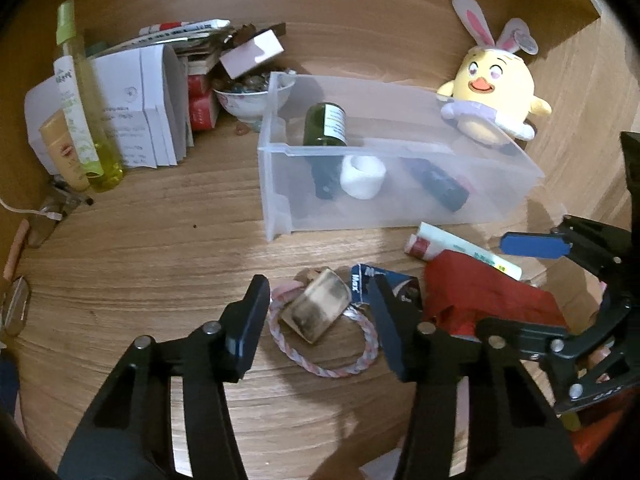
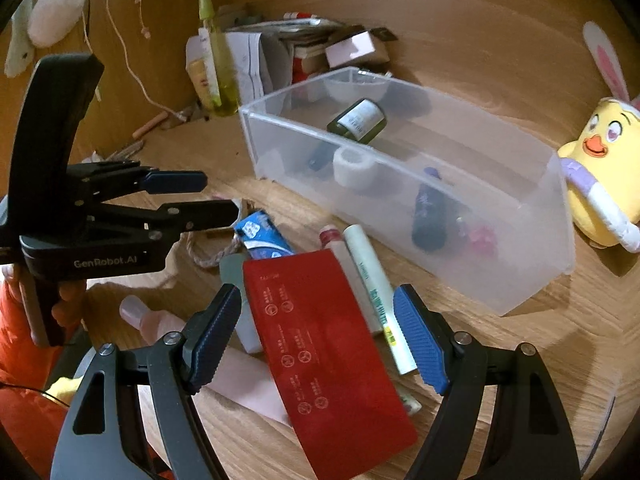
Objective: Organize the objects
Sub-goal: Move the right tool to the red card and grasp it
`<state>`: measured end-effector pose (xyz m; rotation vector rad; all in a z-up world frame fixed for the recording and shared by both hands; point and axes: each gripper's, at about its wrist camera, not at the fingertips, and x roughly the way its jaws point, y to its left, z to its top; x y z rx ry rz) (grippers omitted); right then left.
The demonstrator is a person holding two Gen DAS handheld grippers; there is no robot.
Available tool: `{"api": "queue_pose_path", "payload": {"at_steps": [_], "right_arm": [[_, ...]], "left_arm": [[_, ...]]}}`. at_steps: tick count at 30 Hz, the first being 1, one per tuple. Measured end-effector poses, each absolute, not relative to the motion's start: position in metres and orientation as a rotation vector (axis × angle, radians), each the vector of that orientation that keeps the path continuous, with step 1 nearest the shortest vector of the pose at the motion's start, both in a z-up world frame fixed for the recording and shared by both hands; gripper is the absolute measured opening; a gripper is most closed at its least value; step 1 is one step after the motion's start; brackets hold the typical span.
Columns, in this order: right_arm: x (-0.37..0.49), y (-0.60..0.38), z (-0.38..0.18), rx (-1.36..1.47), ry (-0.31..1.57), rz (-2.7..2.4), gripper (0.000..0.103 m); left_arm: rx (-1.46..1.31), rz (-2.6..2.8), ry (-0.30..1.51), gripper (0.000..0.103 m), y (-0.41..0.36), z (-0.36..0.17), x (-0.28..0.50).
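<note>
Sorting loose clutter into a bin on a wooden desk, a person holds a gripper in each hand, and the job looks partly done.

Nearest, the left gripper [image 1: 320, 320] hangs over a small tan card tag [image 1: 316, 308] lying on a pink and white braided cord loop [image 1: 324, 344]. Its jaws stand apart on either side of the tag, and I cannot tell whether the pads touch it. Just beside it, the right gripper [image 2: 320, 344] hovers with jaws wide open over a flat red pouch [image 2: 324, 356], not touching it. Around the pouch lie a blue foil packet [image 2: 262, 236] and a white tube with green print [image 2: 376, 300], all not yet stowed.

Further back, near the middle of the desk, the clear plastic bin [image 2: 520, 240] already holds a dark green glass bottle [image 2: 358, 120], a white tape roll [image 2: 354, 166] and a dark purple bottle [image 2: 430, 216].

Beyond it, a yellow plush chick with rabbit ears [image 1: 496, 92] sits touching the bin's far rim. At the far left corner, a tall yellow spray bottle [image 1: 86, 112] and papers look unsorted.
</note>
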<state>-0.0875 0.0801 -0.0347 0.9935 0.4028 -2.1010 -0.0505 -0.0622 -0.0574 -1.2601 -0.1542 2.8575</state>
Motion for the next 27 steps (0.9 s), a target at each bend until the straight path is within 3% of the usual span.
{"api": "queue_pose_path", "payload": {"at_steps": [2,15,21,24,27], "right_arm": [[-0.089,0.078,-0.038,1.01,0.405,-2.088,0.076],[-0.095,0.075,-0.042,1.029,0.408,-2.088,0.075],[-0.093,0.073,-0.041,1.011,0.418,-2.076,0.06],[-0.09,0.072,-0.042,1.001,0.436,-2.072,0.059],[-0.09,0.071,-0.042,0.996,0.432,-2.073,0.058]], "left_arm": [[-1.268,2.843,-0.149,0.045,-0.06,-0.059,-0.05],[-1.335,2.824,-0.09,0.045,-0.058,-0.067,-0.057],[-1.358,2.831,-0.067,0.044,-0.055,-0.068,-0.058],[-1.359,2.83,-0.07,0.044,-0.055,-0.069,-0.059],[-1.354,2.816,-0.045,0.035,-0.052,-0.07,-0.059]]}}
